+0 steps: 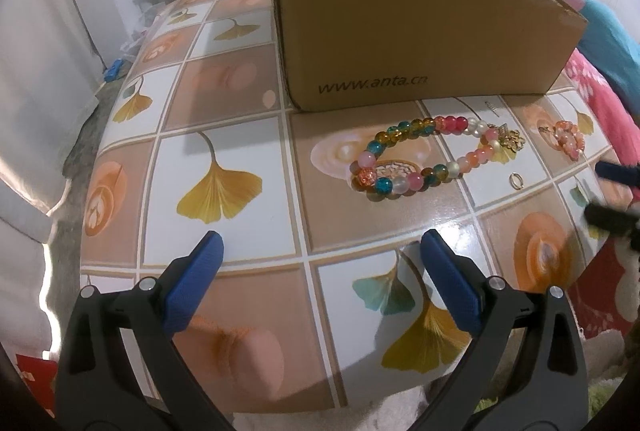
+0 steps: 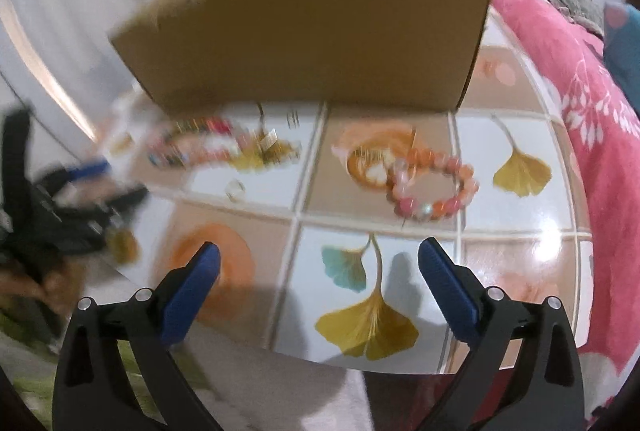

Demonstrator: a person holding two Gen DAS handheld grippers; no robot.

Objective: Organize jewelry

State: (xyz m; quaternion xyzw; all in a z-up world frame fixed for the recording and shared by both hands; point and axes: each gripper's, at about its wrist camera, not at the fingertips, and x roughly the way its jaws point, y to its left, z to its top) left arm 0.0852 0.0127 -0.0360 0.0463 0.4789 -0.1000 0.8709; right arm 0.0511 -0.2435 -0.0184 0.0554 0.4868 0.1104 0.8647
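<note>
A: Where's the jewelry?

B: All on the table [image 1: 240,103], none in the box [image 1: 400,27] yet. The multicolour bracelet [image 1: 420,159] lies just in front of the box, with a gold charm [image 1: 510,141] at its right end and a small ring [image 1: 517,181] just beside it. The pink bracelet [image 2: 434,185] lies apart, further right.

A: And the grippers?

B: The left gripper [image 1: 322,251] hangs over bare tablecloth near the table's edge, jaws wide, nothing between them. The right gripper [image 2: 318,263] is spread about as wide, also with nothing in it, tilted down toward the table with the pink bracelet a little ahead, to the right of its line.

A: Why so wide?

B: My guess is that wide jaws can straddle a loop of beads, then close across it. The right one looks set for the pink bracelet, which is nearer it.

A: And the box being so close?

B: Probably the drop spot: its torn, lowered wall faces the pieces, so each carry is short.

A: The right view's blurry?

B: Yes, especially on its left, so the ring is only a smudge there; I place it from the left view
</note>
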